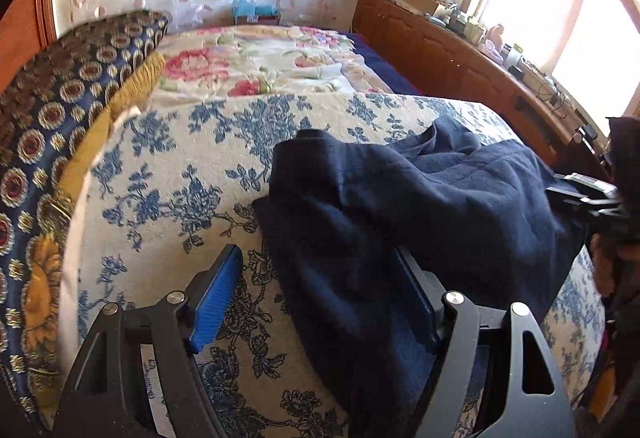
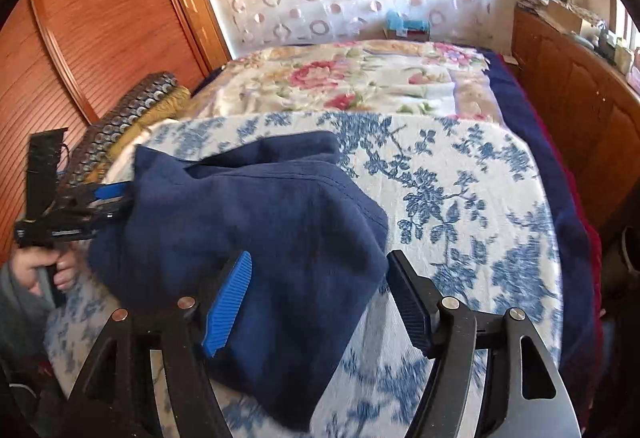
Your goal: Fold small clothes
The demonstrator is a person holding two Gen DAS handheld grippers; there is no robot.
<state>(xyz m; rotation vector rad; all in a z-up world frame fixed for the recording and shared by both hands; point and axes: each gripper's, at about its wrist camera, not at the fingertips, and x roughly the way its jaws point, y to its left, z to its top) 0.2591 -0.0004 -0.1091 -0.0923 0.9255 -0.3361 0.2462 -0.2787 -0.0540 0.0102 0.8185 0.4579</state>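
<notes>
- The navy garment (image 1: 420, 198) lies crumpled on the blue-flowered bedspread (image 1: 172, 174) of the bed, at its near end, between the two grippers.
- In the left wrist view the left gripper (image 1: 316, 298) has its jaws spread wide. The cloth's left edge runs into the gap between them: the right finger lies over navy cloth, while the blue-padded left finger (image 1: 216, 302) stands over bare bedspread.
- In the right wrist view the right gripper (image 2: 320, 298) also has its jaws spread. The garment's right corner (image 2: 280, 278) sits in the gap, the blue pad over the cloth and the dark pad just at its right edge, so neither gripper pinches anything.
- The garment's long axis seems to run left to right across the bed, from one gripper to the other; each holds station at one end of it.
- The right wrist view shows the left gripper (image 2: 108, 198) at the cloth's left edge, and the left wrist view shows the right gripper (image 1: 588, 194) at its right edge.
- My judgement: both are about equally near, so the coming move likely turns on closing each pair of jaws on its own end.
- A pink-flowered blanket (image 1: 264, 66) lies farther up the bed, well apart from the garment.
</notes>
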